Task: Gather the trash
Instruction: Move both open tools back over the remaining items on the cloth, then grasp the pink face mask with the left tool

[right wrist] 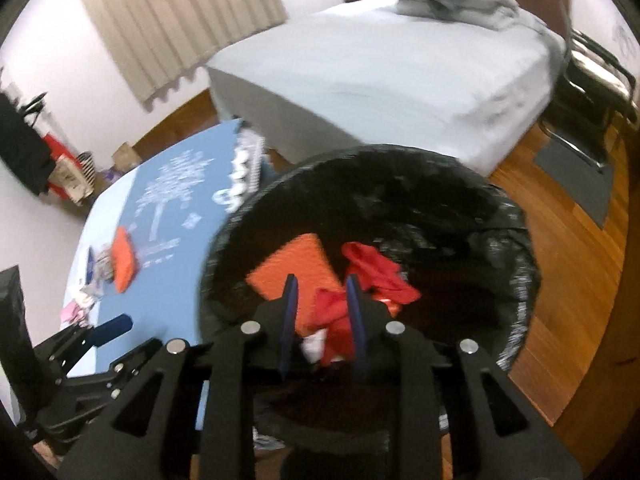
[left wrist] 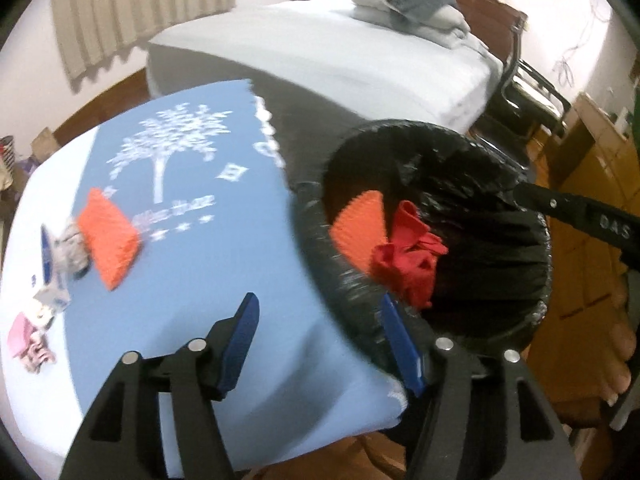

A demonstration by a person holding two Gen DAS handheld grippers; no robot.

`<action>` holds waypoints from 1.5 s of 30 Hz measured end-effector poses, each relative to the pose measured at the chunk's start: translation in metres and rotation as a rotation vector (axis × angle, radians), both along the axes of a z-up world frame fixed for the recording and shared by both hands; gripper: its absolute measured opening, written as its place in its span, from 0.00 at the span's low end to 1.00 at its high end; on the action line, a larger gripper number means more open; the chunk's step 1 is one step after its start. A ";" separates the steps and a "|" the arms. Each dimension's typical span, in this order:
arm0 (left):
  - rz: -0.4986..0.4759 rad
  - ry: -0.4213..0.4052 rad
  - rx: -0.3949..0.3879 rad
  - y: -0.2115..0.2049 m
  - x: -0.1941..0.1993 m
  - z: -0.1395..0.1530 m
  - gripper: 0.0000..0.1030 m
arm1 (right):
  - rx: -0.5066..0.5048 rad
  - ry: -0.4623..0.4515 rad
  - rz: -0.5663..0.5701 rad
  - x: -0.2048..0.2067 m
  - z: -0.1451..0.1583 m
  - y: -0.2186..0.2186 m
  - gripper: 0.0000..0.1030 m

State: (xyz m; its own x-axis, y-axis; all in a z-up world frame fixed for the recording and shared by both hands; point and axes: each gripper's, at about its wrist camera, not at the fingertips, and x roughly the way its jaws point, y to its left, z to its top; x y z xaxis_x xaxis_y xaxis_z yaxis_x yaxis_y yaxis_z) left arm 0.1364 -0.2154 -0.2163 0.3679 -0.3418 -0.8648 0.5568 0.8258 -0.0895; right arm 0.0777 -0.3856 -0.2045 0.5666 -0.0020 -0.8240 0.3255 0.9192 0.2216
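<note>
- Straight ahead of the right tool (right wrist: 322,320): round bin lined with a black plastic bag (right wrist: 516,248), mouth open, standing on the wooden floor (right wrist: 576,280) beside the blue-clothed worktop (right wrist: 172,280).
- Right tool over the bin mouth, blue pads narrowly apart; crumpled red and white wrapper (right wrist: 332,312) between them, contact too blurred to tell.
- Inside the bin, just beyond: flat orange textured packet (right wrist: 296,264) and more crumpled red trash (right wrist: 376,268).
- Left tool (left wrist: 320,344) spread wide, holding nothing, over the worktop edge, its right pad against the bin rim.
- Ahead-left of the left tool, on the worktop: second orange textured packet (left wrist: 108,236), grey crumpled paper (left wrist: 72,248), small blue-and-white carton (left wrist: 50,292), pink wrapper (left wrist: 26,340).
- Beyond both: grey-sheeted bed (left wrist: 340,60).
</note>
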 end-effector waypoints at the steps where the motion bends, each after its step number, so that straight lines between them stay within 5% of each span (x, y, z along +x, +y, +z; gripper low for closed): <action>1: 0.016 -0.007 0.002 0.011 0.000 0.002 0.61 | 0.002 -0.005 0.017 0.001 0.002 0.010 0.25; 23: 0.506 -0.087 0.024 0.309 0.036 0.013 0.61 | 0.016 0.008 0.430 0.067 -0.001 0.259 0.27; 45: 0.424 -0.041 0.030 0.331 0.088 -0.031 0.55 | 0.000 0.065 0.503 0.119 -0.044 0.359 0.27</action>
State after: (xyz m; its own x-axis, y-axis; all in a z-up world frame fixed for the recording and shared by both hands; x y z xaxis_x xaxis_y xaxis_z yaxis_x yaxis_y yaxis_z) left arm 0.2240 0.1156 -0.2475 0.5051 -0.1273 -0.8536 0.1700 0.9844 -0.0462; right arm 0.1966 -0.0261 -0.2481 0.4450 0.2582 -0.8575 -0.1449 0.9657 0.2156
